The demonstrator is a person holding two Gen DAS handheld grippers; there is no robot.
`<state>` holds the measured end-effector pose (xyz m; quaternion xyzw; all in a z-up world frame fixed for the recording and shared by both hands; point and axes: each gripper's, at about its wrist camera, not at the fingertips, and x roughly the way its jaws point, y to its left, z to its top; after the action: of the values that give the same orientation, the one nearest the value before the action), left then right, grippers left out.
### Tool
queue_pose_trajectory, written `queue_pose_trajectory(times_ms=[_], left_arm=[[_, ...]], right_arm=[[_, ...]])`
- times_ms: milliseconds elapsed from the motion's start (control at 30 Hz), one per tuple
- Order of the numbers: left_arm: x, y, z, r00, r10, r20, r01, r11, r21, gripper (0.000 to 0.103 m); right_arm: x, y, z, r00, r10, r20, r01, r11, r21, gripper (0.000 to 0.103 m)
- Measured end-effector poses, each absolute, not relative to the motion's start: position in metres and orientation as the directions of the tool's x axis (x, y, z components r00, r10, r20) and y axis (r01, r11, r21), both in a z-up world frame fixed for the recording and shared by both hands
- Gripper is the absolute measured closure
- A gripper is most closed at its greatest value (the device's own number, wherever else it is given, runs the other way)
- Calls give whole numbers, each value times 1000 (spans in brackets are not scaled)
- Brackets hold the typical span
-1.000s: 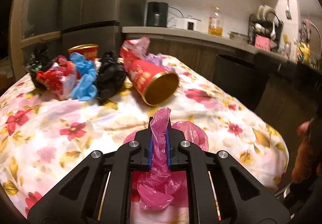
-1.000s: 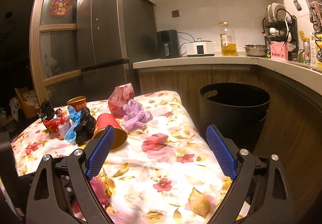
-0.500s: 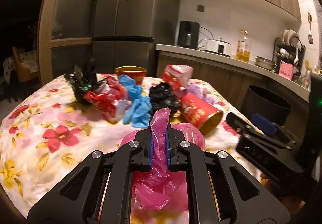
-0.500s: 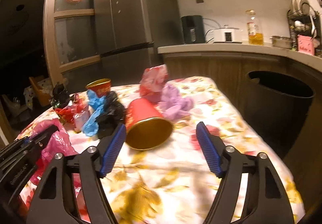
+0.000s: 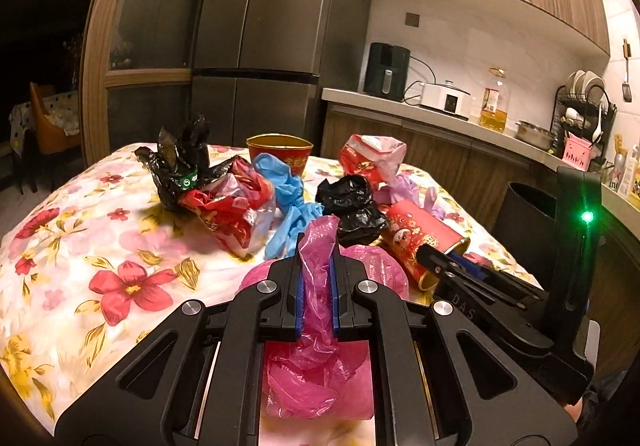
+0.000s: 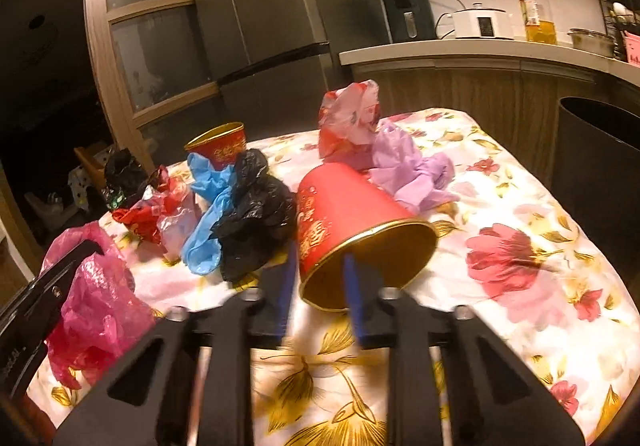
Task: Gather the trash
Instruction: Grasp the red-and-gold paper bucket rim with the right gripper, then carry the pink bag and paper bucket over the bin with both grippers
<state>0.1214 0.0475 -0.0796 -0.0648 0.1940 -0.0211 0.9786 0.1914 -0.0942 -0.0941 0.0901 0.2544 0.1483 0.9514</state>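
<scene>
My left gripper [image 5: 315,244] is shut on a crumpled pink plastic bag [image 5: 320,378], held just above the near edge of the flowered table [image 6: 520,286]. A red paper cup [image 6: 352,205] with a gold rim lies on its side, mouth towards me. My right gripper [image 6: 319,258] is closing on the lower left of its rim: one pad lies against the outer wall, the other is inside the mouth. The left wrist view shows the right gripper [image 5: 434,258] at the red cup [image 5: 420,226].
Behind the cup lies a heap of trash: a black bag [image 6: 256,217], a blue glove [image 6: 208,213], a red wrapper [image 6: 148,213], a purple glove [image 6: 412,173], a pink-red wrapper [image 6: 352,113] and an upright red cup [image 6: 220,143]. A black bin [image 6: 592,165] stands right of the table.
My right gripper moved in towards the tipped red cup and its jaws went from wide apart to narrow around the rim. The left gripper rose and turned with the pink bag.
</scene>
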Motion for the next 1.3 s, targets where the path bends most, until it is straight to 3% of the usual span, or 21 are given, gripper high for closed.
queue_pose_trajectory(times_ms=[133, 700, 1300], left_arm=[[122, 45, -79, 922, -68, -381, 18, 991, -132, 94], [123, 1, -58, 922, -160, -354, 114, 983, -147, 94], [167, -114, -10, 908, -315, -275, 303, 949, -85, 94]], right_arm=[[183, -95, -88, 840, 324, -434, -250, 943, 221, 99], [123, -151, -40, 916, 252, -312, -212, 965, 157, 99], [123, -270, 1, 981, -41, -188, 64, 990, 123, 99]])
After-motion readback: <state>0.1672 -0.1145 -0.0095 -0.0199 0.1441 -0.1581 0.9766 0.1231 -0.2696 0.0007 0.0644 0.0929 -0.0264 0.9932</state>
